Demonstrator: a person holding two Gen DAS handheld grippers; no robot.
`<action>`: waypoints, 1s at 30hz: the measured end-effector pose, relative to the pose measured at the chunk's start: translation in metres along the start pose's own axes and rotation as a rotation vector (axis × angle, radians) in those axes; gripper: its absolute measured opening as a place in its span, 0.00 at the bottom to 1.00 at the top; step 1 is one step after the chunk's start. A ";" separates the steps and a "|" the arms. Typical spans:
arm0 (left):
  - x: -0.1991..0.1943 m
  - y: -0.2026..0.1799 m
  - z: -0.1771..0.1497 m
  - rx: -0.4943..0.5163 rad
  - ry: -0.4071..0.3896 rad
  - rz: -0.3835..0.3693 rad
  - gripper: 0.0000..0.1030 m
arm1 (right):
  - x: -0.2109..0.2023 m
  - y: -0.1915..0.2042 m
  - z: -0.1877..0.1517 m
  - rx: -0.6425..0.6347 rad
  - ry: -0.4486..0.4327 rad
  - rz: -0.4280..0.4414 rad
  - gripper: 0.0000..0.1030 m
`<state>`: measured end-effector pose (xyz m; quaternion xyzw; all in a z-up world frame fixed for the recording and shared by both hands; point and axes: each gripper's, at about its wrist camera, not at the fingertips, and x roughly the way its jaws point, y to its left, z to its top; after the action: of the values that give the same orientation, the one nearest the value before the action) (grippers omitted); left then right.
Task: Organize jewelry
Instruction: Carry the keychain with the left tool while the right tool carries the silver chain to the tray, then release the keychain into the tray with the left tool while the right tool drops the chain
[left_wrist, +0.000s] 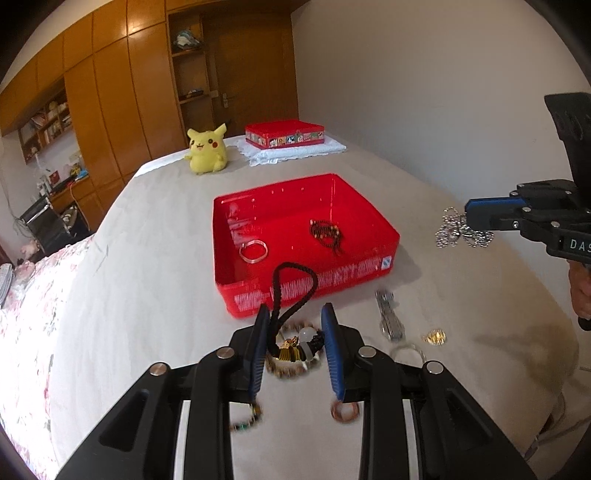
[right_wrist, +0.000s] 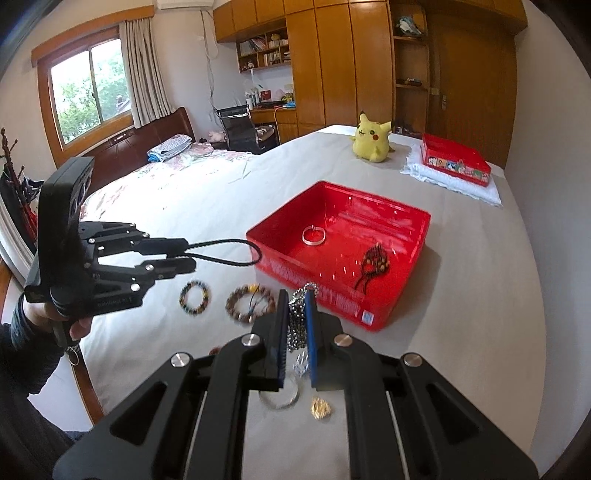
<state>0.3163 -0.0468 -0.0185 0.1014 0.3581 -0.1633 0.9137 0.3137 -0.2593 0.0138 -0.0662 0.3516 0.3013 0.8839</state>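
My left gripper (left_wrist: 295, 308) is shut on a black cord necklace (left_wrist: 291, 280). Its loop sticks up past the fingertips, and a white bead and gold tassel hang between the pads. From the right wrist view the left gripper (right_wrist: 190, 254) hovers left of the red box (right_wrist: 332, 299), the black cord (right_wrist: 229, 251) reaching toward the box's corner. My right gripper (right_wrist: 296, 295) is shut on a silver ball chain (right_wrist: 297, 325), which dangles in the air right of the red box (left_wrist: 369, 206). Inside the box lie a clear bangle (right_wrist: 313, 235) and a dark braided bracelet (right_wrist: 375, 260).
On the bed sheet near me lie beaded bracelets (right_wrist: 194, 297) (right_wrist: 249, 302), a clear ring (right_wrist: 280, 398), a gold piece (right_wrist: 320, 408), a metal watch band (left_wrist: 389, 317) and a copper ring (left_wrist: 344, 411). A yellow plush (left_wrist: 206, 150) and a red tin (left_wrist: 284, 133) sit at the far end.
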 end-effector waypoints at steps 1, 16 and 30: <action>0.004 0.002 0.007 0.001 0.000 -0.007 0.28 | 0.003 -0.002 0.005 0.001 0.001 0.004 0.07; 0.099 0.034 0.083 -0.011 0.048 -0.030 0.28 | 0.098 -0.050 0.066 0.036 0.072 0.007 0.07; 0.201 0.054 0.069 -0.062 0.200 -0.038 0.29 | 0.193 -0.095 0.050 0.127 0.208 -0.010 0.07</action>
<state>0.5179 -0.0625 -0.1032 0.0817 0.4541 -0.1586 0.8729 0.5081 -0.2256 -0.0855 -0.0425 0.4594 0.2657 0.8465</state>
